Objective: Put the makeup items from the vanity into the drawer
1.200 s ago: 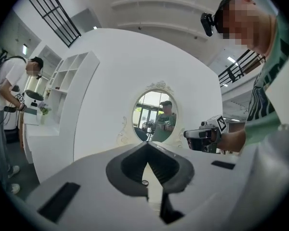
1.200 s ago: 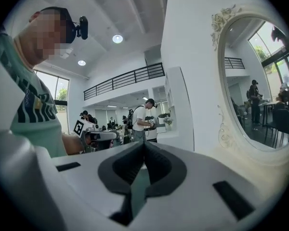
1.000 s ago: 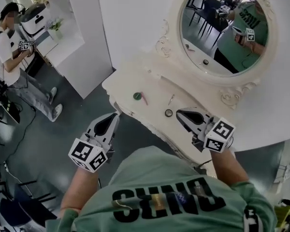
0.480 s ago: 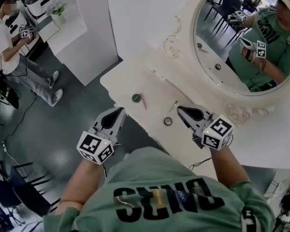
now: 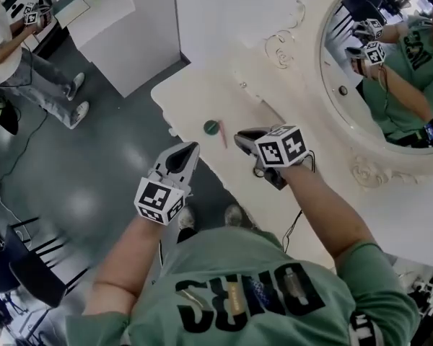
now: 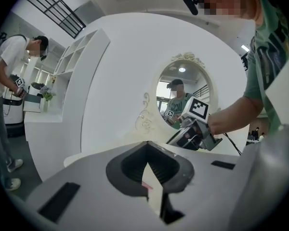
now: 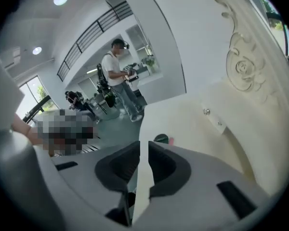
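Green round pot [image 5: 211, 127]: sitting on the vanity top [image 5: 195, 96] mid-frame, right beside the pink stick [image 5: 222, 134]. Both lying loose, neither picked up yet.
Right gripper [image 5: 242, 138]: held low over the vanity top, tips aimed toward the pink stick from just right of it. Fingers opening, only a thin slot between them and nothing in it. Probably lining up for a grab.
Left gripper [image 5: 190, 150]: hanging off the front edge, lower left of the two items, out over the floor. Fingers closed tip to tip, empty. Looks kept clear of the other one, maybe saved for the drawer.
Drawer: can't spot an open one anywhere. Small knob [image 7: 206, 111] on the back ledge, might be it, not sure.
Mirror [image 5: 390, 85]: upper right, only reflecting the grippers.
Bystander [image 5: 3, 49]: upper left, well apart, not involved.
Progress guess: barely started, with both items out on top and nothing stowed.
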Tool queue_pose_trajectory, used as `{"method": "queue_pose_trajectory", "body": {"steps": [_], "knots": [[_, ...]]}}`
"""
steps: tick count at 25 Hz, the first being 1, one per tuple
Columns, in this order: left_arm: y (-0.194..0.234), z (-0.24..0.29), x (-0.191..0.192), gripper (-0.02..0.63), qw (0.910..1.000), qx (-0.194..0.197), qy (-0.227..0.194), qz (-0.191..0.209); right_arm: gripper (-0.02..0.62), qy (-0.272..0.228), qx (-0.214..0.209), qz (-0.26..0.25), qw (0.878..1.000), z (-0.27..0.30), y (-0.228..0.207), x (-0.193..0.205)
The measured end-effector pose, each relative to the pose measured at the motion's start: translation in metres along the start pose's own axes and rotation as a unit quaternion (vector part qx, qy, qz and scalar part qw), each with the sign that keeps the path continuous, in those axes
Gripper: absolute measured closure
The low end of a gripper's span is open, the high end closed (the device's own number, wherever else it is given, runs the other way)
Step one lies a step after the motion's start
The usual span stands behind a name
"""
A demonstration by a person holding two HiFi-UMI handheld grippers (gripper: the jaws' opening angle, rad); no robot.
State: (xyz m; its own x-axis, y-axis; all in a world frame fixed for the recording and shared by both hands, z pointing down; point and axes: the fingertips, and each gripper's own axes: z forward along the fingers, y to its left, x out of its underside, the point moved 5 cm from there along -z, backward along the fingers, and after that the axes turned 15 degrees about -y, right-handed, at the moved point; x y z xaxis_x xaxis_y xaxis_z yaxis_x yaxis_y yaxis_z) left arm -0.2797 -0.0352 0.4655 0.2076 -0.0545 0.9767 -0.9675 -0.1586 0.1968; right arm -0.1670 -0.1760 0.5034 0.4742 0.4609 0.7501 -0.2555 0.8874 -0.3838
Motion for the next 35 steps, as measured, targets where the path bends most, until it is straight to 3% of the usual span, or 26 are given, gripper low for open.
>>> {"method": "queue_pose_trajectory", "body": {"steps": [7,20,25,35], "knots": [[0.022,0.001,0.052,0.598,0.9996,-0.013,0.008,-0.023,0.508,0.124,0.074,-0.019,0.989,0.072,-0.034,0.057],[0.020,-0.011,0.073,0.598,0.9995,-0.008,0.024,-0.019,0.476,0.184,0.133,-0.069,0.972,0.108,-0.052,0.094],[0.023,-0.014,0.071,0.598,0.9994,-0.011,0.028,-0.016,0.543,0.178,0.153,-0.067,0.970,0.107,-0.057,0.094],[0.027,-0.015,0.053,0.598,0.9996,0.002,0.025,-0.011,0.548,0.113,0.172,-0.009,0.979,0.078,-0.059,0.080]]}}
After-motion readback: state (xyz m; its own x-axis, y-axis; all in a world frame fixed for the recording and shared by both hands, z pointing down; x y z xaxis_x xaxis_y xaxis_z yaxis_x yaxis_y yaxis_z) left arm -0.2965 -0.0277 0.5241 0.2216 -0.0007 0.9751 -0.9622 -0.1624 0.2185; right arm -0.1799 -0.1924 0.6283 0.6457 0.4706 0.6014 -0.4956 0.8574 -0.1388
